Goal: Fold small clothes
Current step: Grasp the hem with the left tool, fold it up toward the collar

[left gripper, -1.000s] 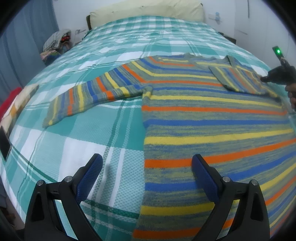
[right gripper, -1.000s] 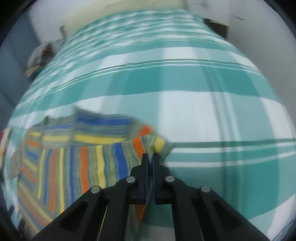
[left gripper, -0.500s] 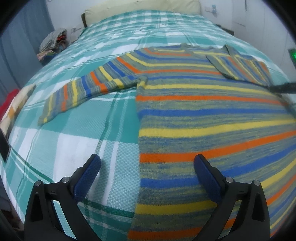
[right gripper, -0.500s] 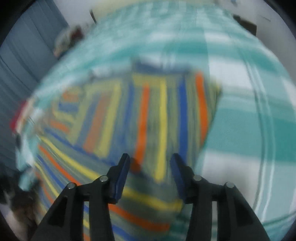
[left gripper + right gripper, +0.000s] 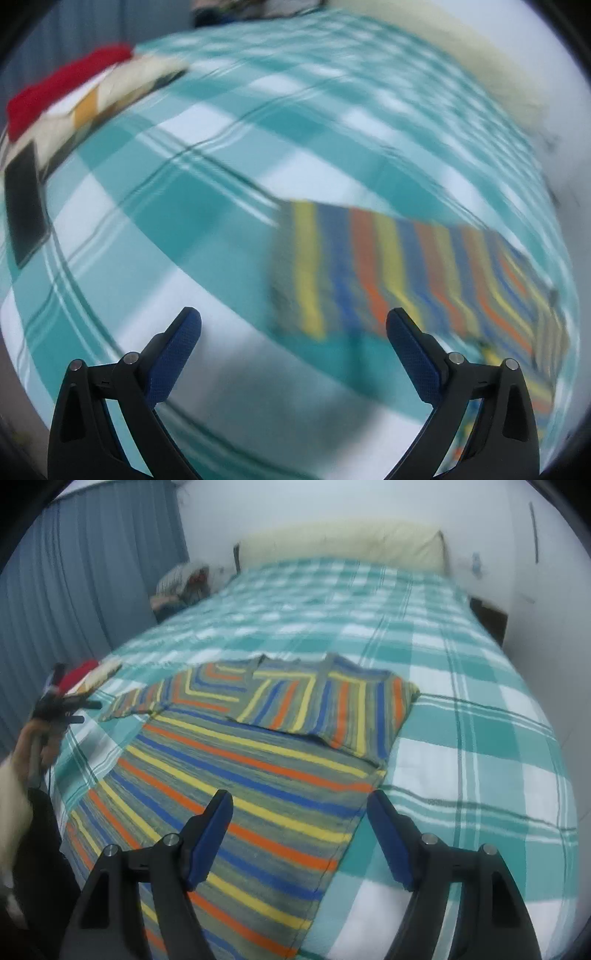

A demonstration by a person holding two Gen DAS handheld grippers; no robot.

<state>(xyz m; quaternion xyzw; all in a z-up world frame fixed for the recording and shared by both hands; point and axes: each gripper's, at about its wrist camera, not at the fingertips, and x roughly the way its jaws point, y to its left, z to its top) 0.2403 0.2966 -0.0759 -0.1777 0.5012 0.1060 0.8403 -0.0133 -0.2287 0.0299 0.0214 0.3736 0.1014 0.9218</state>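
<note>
Both wrist views downward over bedspread [image 5: 480, 709]

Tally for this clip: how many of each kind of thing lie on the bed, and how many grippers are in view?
Striped sweater: 1
Pillow: 1
Pile of folded clothes at the bed's edge, red on top: 1
Grippers: 2, left gripper and right gripper, nothing between either's fingers
Total: 5

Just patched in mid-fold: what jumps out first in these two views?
The striped sweater spread on the teal plaid bedspread, its right sleeve folded across the chest and the left sleeve still stretched out. The right claw is opening, empty, above the sweater's hem; the left claw hangs open near the left cuff.
</note>
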